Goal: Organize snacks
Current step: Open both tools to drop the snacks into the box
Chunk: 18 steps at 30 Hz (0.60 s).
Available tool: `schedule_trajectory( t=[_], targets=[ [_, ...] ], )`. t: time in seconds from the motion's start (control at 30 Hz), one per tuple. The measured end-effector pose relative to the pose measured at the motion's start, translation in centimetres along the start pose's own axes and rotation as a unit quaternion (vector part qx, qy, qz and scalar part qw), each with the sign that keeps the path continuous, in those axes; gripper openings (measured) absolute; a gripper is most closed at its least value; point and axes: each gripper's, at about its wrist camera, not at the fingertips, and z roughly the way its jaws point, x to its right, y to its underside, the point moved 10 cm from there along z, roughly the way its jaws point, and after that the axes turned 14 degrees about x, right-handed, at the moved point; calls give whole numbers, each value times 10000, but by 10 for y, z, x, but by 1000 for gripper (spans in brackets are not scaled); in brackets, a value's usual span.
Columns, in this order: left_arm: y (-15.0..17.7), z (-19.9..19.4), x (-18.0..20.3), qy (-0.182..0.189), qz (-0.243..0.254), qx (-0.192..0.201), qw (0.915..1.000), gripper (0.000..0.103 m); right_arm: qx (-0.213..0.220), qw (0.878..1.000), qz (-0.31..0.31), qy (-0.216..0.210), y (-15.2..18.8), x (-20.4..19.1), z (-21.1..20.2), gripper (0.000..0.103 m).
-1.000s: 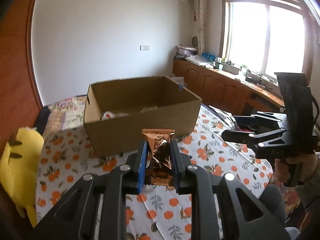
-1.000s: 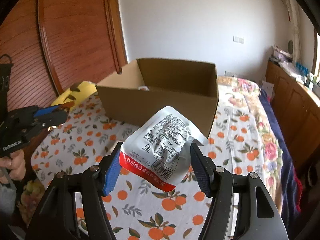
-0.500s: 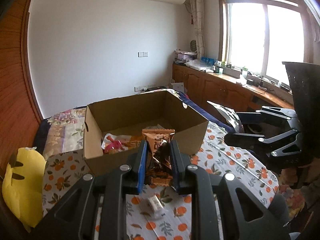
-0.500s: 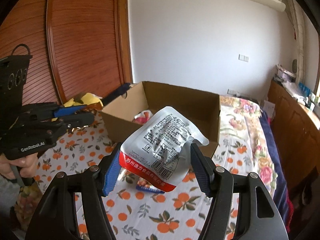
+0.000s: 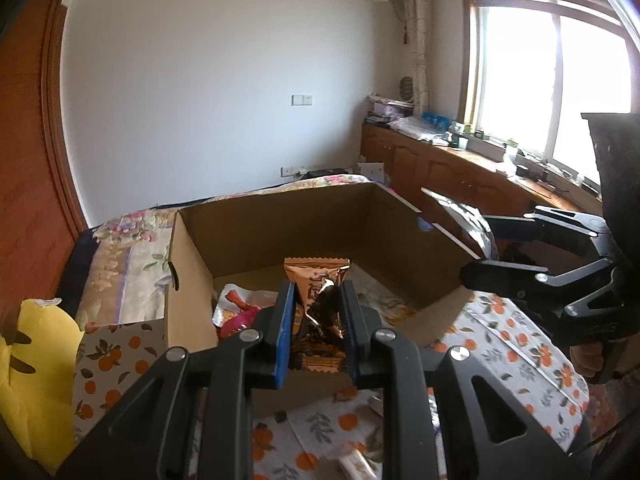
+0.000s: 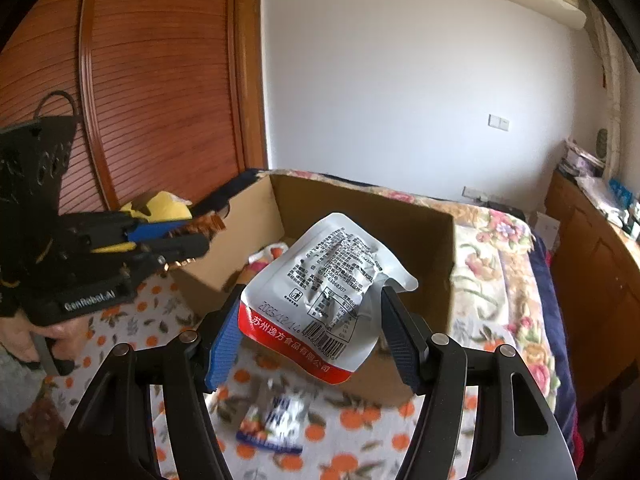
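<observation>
Tilting down over the cardboard box [image 5: 280, 232], left gripper [image 5: 316, 320] clamps a brown wrapper [image 5: 318, 284], right gripper [image 6: 312, 324] a white pouch [image 6: 324, 280].

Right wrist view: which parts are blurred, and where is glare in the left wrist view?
Right wrist view: the white pouch in the right gripper is sharp, its print legible, while the small packet on the orange-print cloth below is smeared by motion. Left wrist view: the window is blown out white; the brown wrapper in the left gripper glints.
</observation>
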Motion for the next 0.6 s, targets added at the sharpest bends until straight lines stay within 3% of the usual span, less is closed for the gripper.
schedule_trajectory(
  t=[0.3,0.6],
  targets=[
    [14,31,-21,-140,-84,-164,9997,21,-89,9997,143,-185,14,7,58,66],
    [27,44,-26,-133,-179,-262,9994,30,-280,9992,241,-145,32,22,81,68]
  ],
)
